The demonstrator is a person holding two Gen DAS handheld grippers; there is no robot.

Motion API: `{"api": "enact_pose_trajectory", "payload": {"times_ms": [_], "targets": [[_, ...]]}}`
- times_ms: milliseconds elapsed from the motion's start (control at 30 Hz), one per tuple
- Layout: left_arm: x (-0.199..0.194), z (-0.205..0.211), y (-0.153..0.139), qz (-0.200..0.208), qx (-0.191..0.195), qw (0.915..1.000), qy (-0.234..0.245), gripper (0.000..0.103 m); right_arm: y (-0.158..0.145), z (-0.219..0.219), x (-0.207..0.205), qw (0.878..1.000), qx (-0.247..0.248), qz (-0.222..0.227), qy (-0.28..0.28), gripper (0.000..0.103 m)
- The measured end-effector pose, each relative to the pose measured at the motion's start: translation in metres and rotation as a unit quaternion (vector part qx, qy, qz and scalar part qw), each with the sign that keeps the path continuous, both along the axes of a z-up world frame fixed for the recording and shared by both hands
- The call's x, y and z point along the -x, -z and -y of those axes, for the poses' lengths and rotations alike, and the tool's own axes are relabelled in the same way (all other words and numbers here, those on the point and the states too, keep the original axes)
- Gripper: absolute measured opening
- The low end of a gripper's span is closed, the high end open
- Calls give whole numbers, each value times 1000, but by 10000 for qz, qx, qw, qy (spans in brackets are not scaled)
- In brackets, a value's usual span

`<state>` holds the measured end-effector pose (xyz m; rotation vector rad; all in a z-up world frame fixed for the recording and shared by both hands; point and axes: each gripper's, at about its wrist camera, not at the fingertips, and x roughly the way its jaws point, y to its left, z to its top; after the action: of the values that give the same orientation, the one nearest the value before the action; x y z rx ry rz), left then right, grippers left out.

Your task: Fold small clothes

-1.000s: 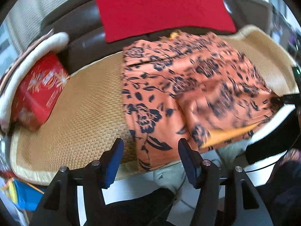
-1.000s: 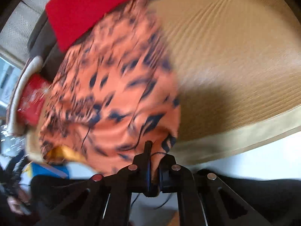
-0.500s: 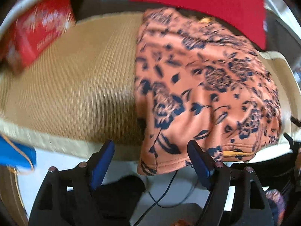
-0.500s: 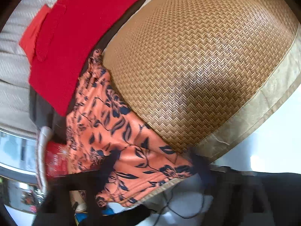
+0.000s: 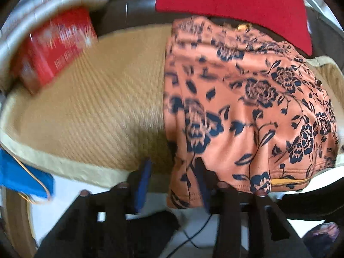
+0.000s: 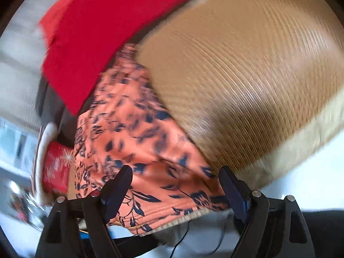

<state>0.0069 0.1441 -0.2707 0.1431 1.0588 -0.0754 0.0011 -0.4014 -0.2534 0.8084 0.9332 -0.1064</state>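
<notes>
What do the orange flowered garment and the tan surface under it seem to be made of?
The orange flowered garment looks like a soft, matte knit fabric, perhaps cotton or a blend: it drapes in folds and has a stitched hem. The tan mat looks woven, like rattan or bamboo, with a herringbone texture and a slight sheen, edged in pale cloth.

A woven straw mat (image 5: pixel 90 111) with a pale cloth border covers a dark sofa (image 5: pixel 129 8). Its backrest carries a red cloth (image 5: pixel 232 0). Below lies a white floor (image 6: pixel 301 172), brightly lit
</notes>
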Motion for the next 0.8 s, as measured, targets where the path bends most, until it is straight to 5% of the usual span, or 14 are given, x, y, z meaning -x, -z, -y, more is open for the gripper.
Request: {"api": "enact_pose_trajectory", "payload": {"times_ms": [133, 300, 800], "targets": [[12, 9, -32, 799, -425, 9958, 105, 73, -25, -29, -3, 9948, 841, 436, -363, 85], [19, 16, -55, 1199, -493, 9913, 246, 73, -22, -37, -10, 9960, 706, 384, -378, 85], [22, 17, -47, 1112, -650, 9916, 81, 73, -6, -20, -8, 9986, 516, 85, -101, 85]]}}
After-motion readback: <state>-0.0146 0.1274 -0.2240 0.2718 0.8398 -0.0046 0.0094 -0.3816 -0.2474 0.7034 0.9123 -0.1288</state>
